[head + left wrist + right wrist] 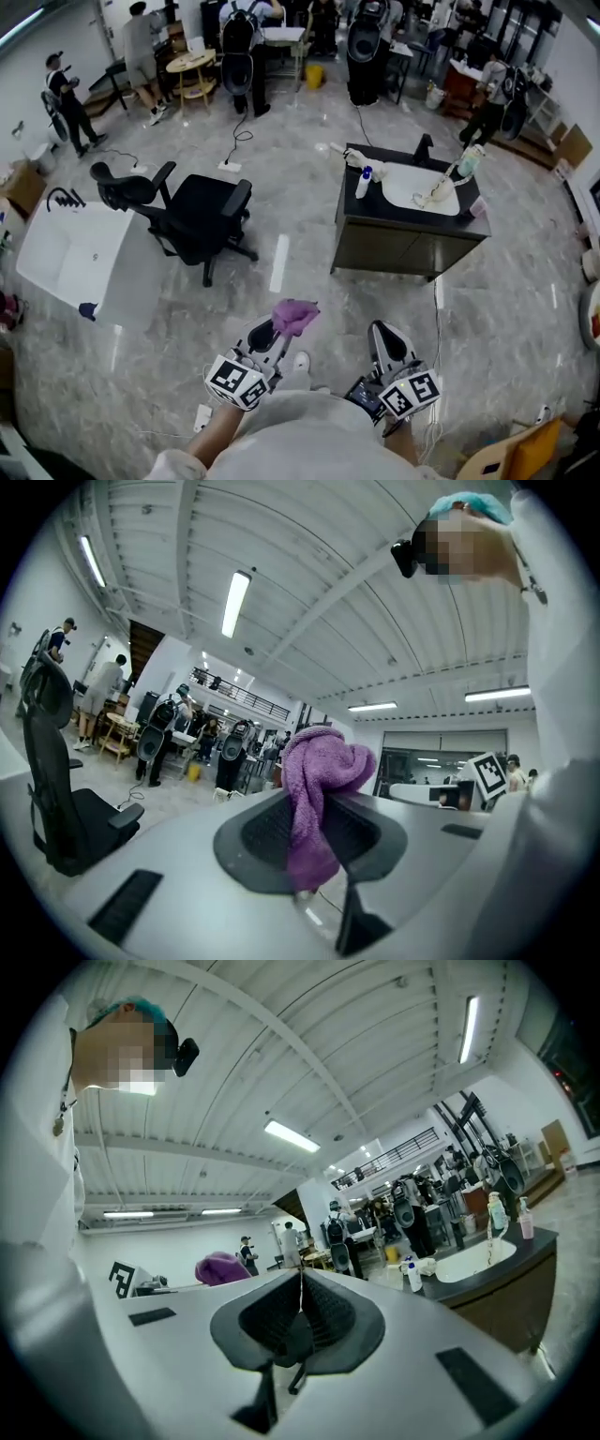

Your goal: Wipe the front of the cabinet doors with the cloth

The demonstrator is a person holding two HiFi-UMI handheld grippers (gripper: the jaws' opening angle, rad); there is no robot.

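- The left tongs are clamped on a purple cloth. The cloth bunches above the tips and hangs down between the jaws.
- The right tongs are closed, jaw against jaw, with nothing between them.
- Both tongs are held side by side, close to the person's body, above a grey marbled floor.
- The cabinet stands well apart from the tongs, ahead and a little to the right, with its brown front facing the person.
- Its dark bench carries a white basin, with a white bottle just left of the basin.
- A black chair stands left of the cabinet, with a white tub further left.
- People stand at the far end of the room.
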